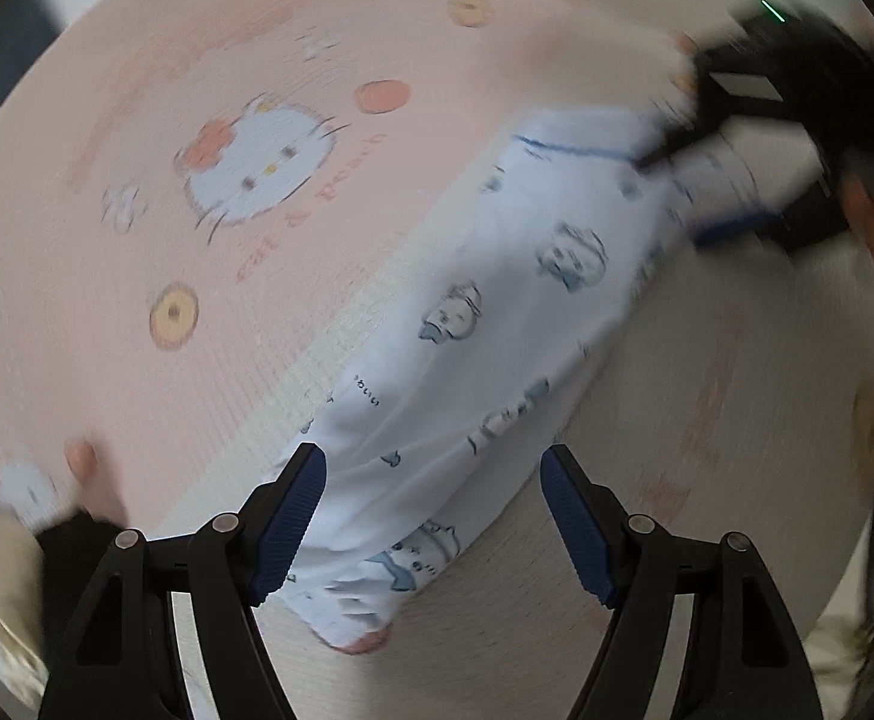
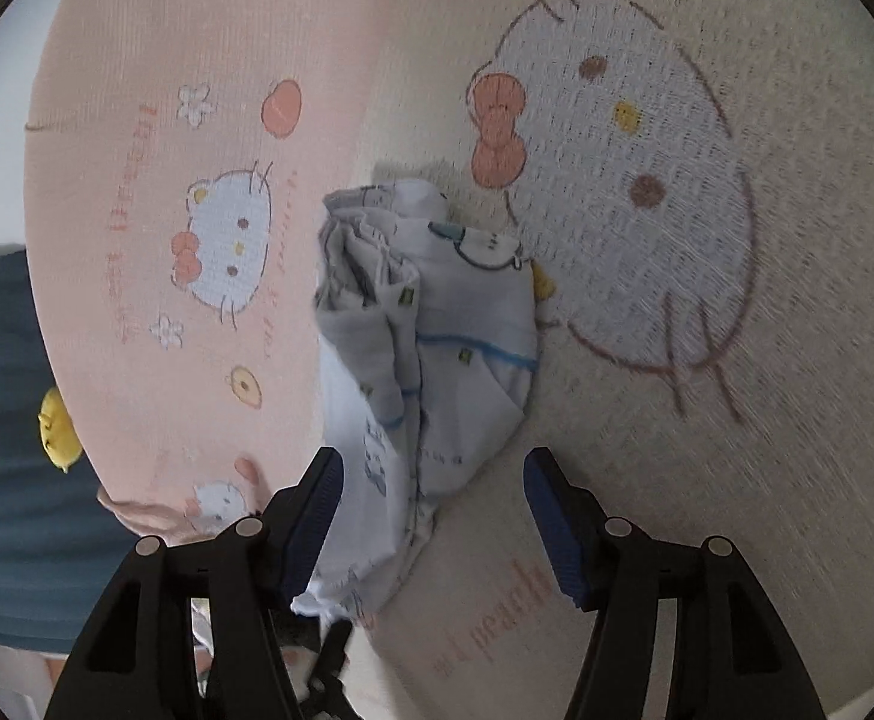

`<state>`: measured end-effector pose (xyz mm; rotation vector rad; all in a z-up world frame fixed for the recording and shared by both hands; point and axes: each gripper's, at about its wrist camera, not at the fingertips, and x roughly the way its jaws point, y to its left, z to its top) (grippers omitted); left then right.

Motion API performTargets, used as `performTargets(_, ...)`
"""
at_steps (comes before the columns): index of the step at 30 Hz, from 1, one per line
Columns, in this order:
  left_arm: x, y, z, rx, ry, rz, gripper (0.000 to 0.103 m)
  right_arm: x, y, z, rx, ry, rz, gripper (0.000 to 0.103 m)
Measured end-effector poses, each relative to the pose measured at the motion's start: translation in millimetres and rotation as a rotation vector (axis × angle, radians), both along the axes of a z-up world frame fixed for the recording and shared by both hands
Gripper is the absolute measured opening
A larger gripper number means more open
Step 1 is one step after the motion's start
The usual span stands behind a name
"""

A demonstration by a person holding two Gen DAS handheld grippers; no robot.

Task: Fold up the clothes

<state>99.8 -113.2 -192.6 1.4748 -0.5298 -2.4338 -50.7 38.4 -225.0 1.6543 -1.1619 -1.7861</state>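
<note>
Garment [image 1: 484, 324] looks light, soft and floppy; best taken at an edge. Left gripper [image 1: 434, 516] and right gripper [image 2: 434, 516] gape wide, gripping nothing.

Soft, even light, faint shadows; heavy motion blur in left wrist view, fisheye bending and dark corners.

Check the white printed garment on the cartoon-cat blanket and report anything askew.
The white printed garment with blue trim lies bunched and creased, diagonal across the pink and cream cartoon-cat blanket, not yet folded flat. Both grippers are open; nothing else stands out.
</note>
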Motion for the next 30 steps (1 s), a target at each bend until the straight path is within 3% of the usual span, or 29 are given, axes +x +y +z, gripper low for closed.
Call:
performTargets(7, 17.1, 3.1, -28.8, -0.234, -0.075, -0.136, 0.072, -12.2, -3.4, -0.7, -0.011, 0.090, -0.026, 0.062)
performTargets(12, 19.1, -0.9, -37.4, -0.288, -0.083, -0.133, 0.072, -11.6, -6.8, 4.7, 0.030, 0.131, -0.036, 0.062)
performTargets(16, 22.8, 4.7, -33.6, -0.356, -0.091, -0.203, 0.072, -12.1, -19.4, 12.2, 0.108, 0.173, 0.000, 0.062)
performTargets(20, 19.6, -0.6, -44.4, -0.445, -0.154, -0.266, 0.073, -12.5, -30.2, 17.4, 0.185, 0.208, 0.059, 0.062)
performTargets(26, 16.8, -7.7, -54.8, -0.457, -0.225, -0.302, 0.072, -11.2, -28.9, 17.0, 0.201, 0.209, 0.073, 0.062)
performTargets(28, 19.7, -7.5, -53.5, -0.434, -0.240, -0.315, 0.061, -12.8, -29.9, 16.9, 0.202, 0.204, 0.076, 0.060)
performTargets(29, 20.0, -9.3, -53.9, -0.412, -0.255, -0.311, 0.035, -13.9, -31.1, 17.2, 0.205, 0.202, 0.077, 0.060)
performTargets(30, 19.8, -11.7, -55.0, -0.393, -0.272, -0.298, 0.021, -14.9, -32.3, 17.4, 0.209, 0.199, 0.078, 0.059)
